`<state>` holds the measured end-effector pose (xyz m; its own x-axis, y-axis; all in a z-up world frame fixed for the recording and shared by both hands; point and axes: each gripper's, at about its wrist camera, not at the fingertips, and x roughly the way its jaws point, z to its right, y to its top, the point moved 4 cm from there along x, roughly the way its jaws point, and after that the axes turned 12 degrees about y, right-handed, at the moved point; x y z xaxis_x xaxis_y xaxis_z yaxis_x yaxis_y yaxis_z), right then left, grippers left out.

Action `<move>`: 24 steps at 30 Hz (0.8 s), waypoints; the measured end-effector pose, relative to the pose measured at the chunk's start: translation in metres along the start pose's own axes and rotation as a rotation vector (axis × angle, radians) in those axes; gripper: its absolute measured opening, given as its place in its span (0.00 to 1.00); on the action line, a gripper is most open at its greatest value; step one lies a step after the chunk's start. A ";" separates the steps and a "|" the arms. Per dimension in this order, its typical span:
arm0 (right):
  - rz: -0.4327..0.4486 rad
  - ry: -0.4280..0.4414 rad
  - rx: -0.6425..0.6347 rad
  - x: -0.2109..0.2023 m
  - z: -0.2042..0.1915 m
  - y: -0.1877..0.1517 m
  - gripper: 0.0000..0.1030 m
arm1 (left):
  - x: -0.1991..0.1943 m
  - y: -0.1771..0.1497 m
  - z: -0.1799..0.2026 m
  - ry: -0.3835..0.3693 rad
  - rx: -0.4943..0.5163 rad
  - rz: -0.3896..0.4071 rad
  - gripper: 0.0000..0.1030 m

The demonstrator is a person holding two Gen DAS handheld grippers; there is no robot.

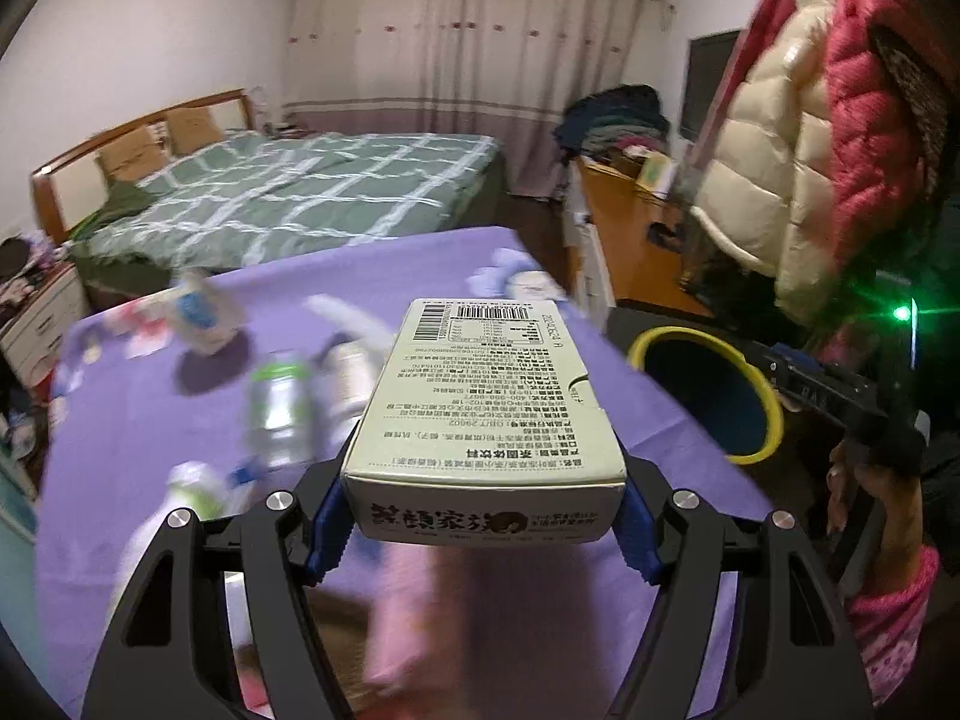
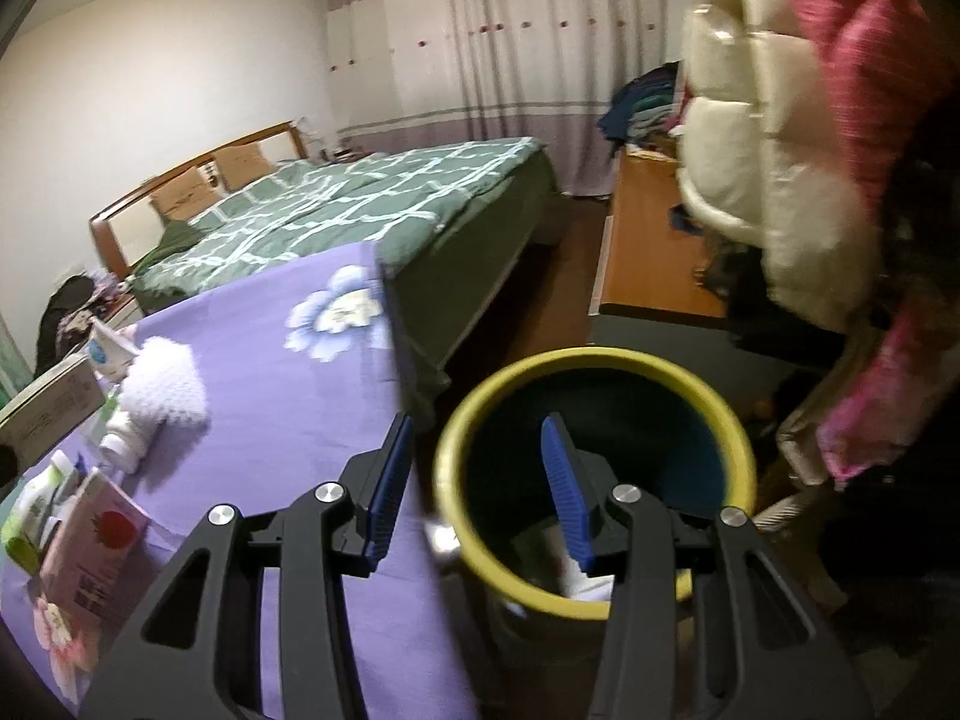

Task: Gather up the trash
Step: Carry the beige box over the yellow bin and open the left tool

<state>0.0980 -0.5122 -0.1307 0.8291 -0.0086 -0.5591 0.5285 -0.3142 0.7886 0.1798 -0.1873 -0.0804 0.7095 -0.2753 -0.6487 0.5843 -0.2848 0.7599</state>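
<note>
My left gripper (image 1: 483, 516) is shut on a pale green drink carton (image 1: 486, 396), held above the purple tablecloth (image 1: 372, 276). The same carton shows at the left edge of the right wrist view (image 2: 51, 408). The yellow-rimmed trash bin (image 1: 714, 396) stands off the table's right side. My right gripper (image 2: 477, 480) is open and empty, straddling the near rim of the bin (image 2: 594, 468), which holds some white trash. Blurred bottles (image 1: 279, 402) and wrappers (image 1: 198, 312) lie on the table.
A pink strawberry carton (image 2: 96, 534), a white fluffy item (image 2: 162, 390) and small bottles (image 2: 36, 498) lie on the purple cloth (image 2: 288, 408). A green checked bed (image 1: 300, 192) is behind. A wooden desk (image 2: 654, 246) and hanging jackets (image 1: 798, 138) stand to the right.
</note>
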 end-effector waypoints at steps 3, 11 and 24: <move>0.014 -0.038 0.009 -0.014 0.022 -0.001 0.42 | 0.019 0.012 0.040 -0.064 0.026 -0.021 0.68; 0.047 -0.102 0.088 -0.044 0.084 -0.012 0.44 | 0.076 0.033 0.150 -0.143 0.118 -0.092 0.68; 0.057 -0.141 0.158 -0.060 0.130 -0.025 0.49 | 0.145 0.053 0.269 -0.175 0.185 -0.137 0.80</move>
<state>0.0114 -0.6276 -0.1502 0.8171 -0.1603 -0.5537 0.4368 -0.4546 0.7762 0.2080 -0.4891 -0.1455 0.5403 -0.3725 -0.7545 0.5770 -0.4886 0.6544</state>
